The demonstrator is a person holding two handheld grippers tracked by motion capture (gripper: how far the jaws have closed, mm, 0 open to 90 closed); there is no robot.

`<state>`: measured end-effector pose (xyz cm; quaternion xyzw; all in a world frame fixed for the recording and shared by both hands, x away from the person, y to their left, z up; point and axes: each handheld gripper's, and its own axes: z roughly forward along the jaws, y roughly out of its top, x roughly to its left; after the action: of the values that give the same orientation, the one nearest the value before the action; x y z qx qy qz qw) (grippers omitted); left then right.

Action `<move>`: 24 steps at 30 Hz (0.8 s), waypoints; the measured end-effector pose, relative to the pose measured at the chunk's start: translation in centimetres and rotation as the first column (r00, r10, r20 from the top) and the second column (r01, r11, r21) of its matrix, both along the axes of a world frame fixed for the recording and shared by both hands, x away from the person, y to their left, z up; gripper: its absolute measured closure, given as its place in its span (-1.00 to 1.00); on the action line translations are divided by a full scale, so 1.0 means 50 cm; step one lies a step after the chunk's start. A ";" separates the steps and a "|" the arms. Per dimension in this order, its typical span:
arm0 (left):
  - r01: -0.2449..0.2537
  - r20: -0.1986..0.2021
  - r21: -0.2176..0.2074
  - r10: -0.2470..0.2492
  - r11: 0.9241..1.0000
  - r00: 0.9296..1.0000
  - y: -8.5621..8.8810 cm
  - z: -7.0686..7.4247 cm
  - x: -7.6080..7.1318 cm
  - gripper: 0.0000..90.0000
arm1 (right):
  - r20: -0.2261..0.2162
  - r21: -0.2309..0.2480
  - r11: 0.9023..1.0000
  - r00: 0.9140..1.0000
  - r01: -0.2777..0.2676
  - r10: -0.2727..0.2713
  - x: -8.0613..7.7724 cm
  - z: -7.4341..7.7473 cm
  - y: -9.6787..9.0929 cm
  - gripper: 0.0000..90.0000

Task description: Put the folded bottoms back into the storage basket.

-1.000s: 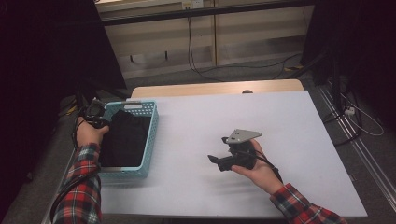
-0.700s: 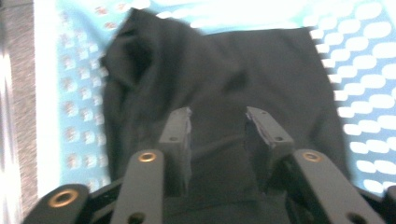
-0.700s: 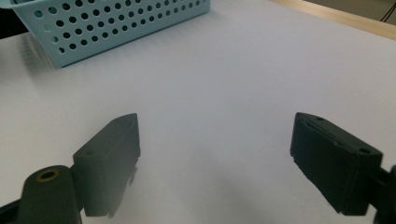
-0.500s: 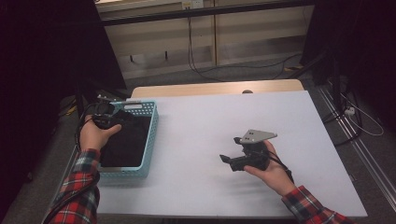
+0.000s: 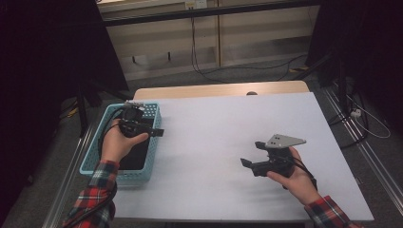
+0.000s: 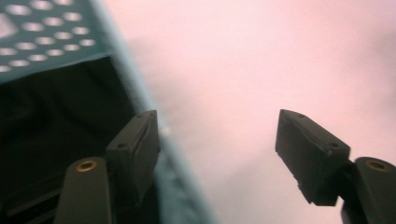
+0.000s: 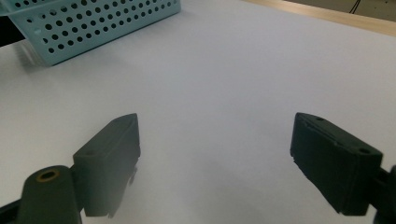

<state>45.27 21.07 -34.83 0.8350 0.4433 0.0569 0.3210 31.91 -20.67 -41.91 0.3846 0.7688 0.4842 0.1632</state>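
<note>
Since earlier frame: left gripper (image 5: 157, 132) shifted from basket (image 5: 104, 124) far corner to right rim, jaws just opened, nothing between; dark cloth (image 5: 137, 154) lying in basket, drop seemingly done; right gripper (image 5: 247, 163) apart, empty, over table (image 5: 214, 123)

Perforated glossy plastic basket (image 5: 106, 164); smooth matt white table (image 5: 228, 133).
</note>
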 end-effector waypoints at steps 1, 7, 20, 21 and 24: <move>0.009 0.002 -0.006 -0.009 1.000 1.000 -0.009 -0.004 -0.004 -0.34 | -0.002 -0.002 1.000 1.000 0.000 0.000 -0.002 -0.001 -0.004 -0.66; 0.071 -0.006 -0.015 -0.071 0.997 0.997 -0.050 -0.025 -0.022 -0.40 | -0.008 -0.009 1.000 1.000 0.007 -0.007 -0.016 -0.006 -0.030 -0.66; 0.178 0.011 -0.017 -0.178 0.984 0.984 -0.108 -0.065 -0.072 -0.49 | -0.023 -0.032 0.999 0.999 0.032 -0.032 -0.042 -0.018 -0.074 -0.66; 0.183 0.015 -0.022 -0.183 0.983 0.983 -0.111 -0.067 -0.076 -0.50 | -0.021 -0.034 0.999 0.999 0.032 -0.033 -0.043 -0.019 -0.076 -0.66; 0.202 0.019 -0.035 -0.201 0.979 0.979 -0.119 -0.076 -0.089 -0.53 | -0.022 -0.035 0.999 0.999 0.036 -0.037 -0.046 -0.020 -0.081 -0.66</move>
<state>40.85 15.14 -38.61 0.8691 0.3548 0.0223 0.3438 29.61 -24.73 -42.89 0.4012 0.7718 0.4632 0.1697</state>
